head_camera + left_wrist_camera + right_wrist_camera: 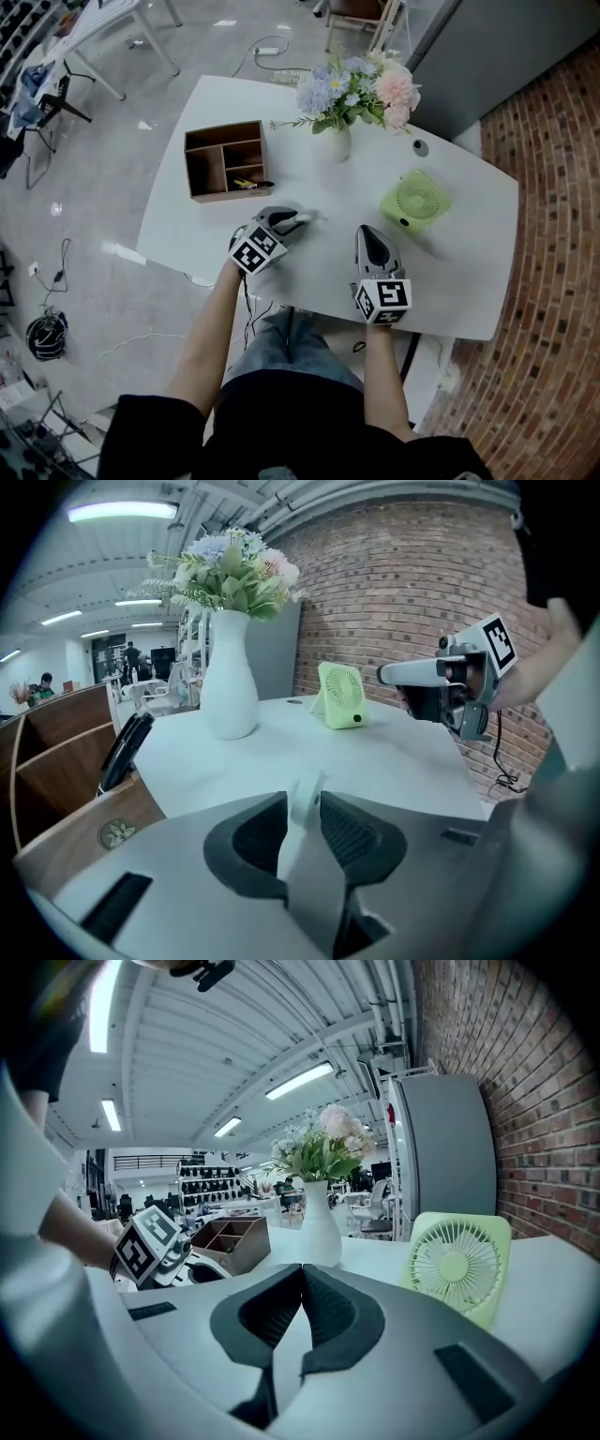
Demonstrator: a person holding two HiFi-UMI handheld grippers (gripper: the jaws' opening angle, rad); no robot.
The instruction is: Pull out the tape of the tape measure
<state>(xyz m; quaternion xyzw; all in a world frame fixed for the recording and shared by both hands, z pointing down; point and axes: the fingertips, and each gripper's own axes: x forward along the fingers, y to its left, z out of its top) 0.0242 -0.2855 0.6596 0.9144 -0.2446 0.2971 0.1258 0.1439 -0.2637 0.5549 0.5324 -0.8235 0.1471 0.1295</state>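
Observation:
A small white round tape measure [304, 797] stands on edge between the pads of my left gripper [305, 806], and both pads touch its sides. In the head view it is a small white shape [312, 217] at the tip of the left gripper [302, 221], near the middle of the white table [469, 281]. My right gripper [367, 232] hovers to the right, over the table's near side, apart from the tape measure. Its jaws [302, 1274] meet at the tips with nothing between them. No tape shows outside the case.
A wooden compartment box [225, 159] holding small items stands at the left rear. A white vase of flowers [336, 141] is behind the grippers. A green desk fan [414, 200] sits at the right. The table's near edge runs just behind both hands.

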